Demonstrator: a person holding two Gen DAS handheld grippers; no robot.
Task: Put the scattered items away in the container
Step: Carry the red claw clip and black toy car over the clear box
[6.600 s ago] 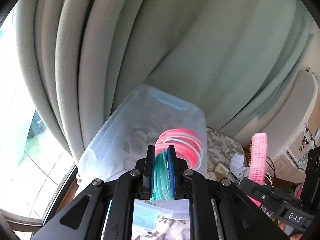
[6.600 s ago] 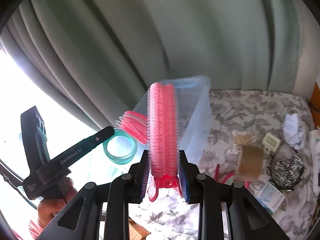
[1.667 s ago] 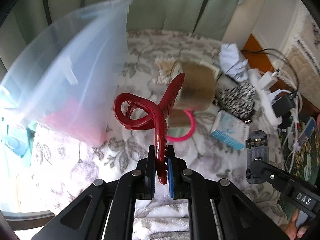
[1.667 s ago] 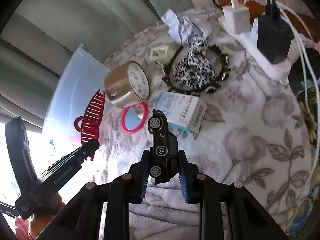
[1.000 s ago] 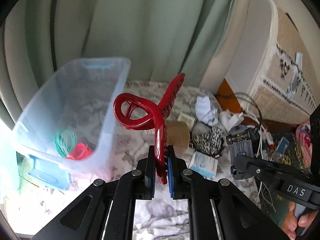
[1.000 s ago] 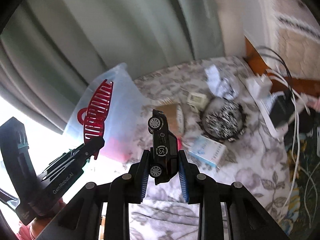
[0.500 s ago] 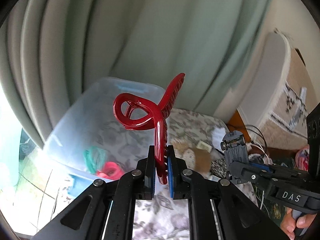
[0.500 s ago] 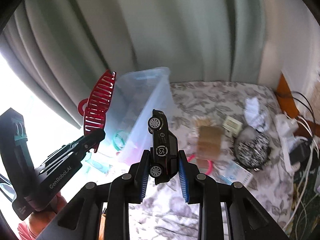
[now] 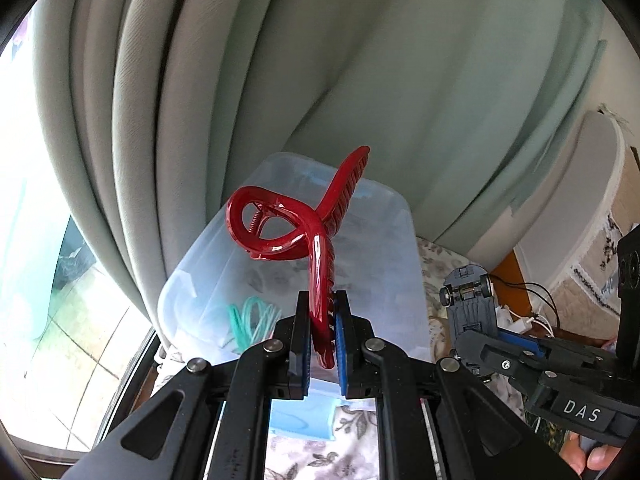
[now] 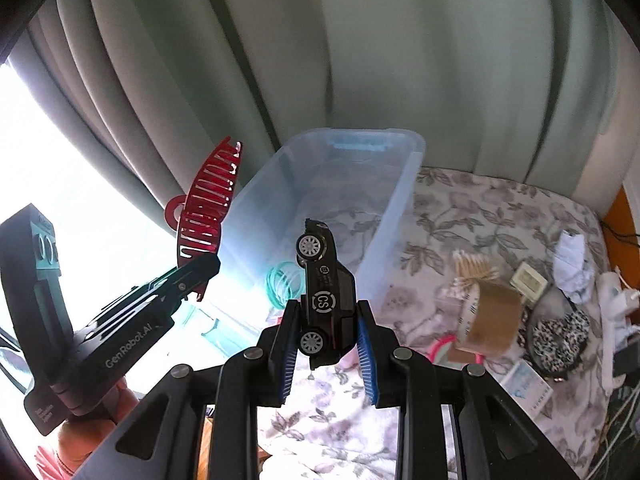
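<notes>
My left gripper is shut on a red hair claw clip and holds it in the air near the clear plastic bin. My right gripper is shut on a black toy car, nose up, in front of the bin. Green hair ties lie in the bin, also in the left wrist view. The left gripper with the clip shows left of the bin; the car shows at the right of the left wrist view.
On the floral cloth right of the bin lie cotton swabs, a brown tape roll, a pink ring, a leopard headband, crumpled paper and a small box. Curtains hang behind. A window is at left.
Both grippers have risen and swung left toward the bin, still holding the clip and the car. The bin now sits straight ahead in both views.
</notes>
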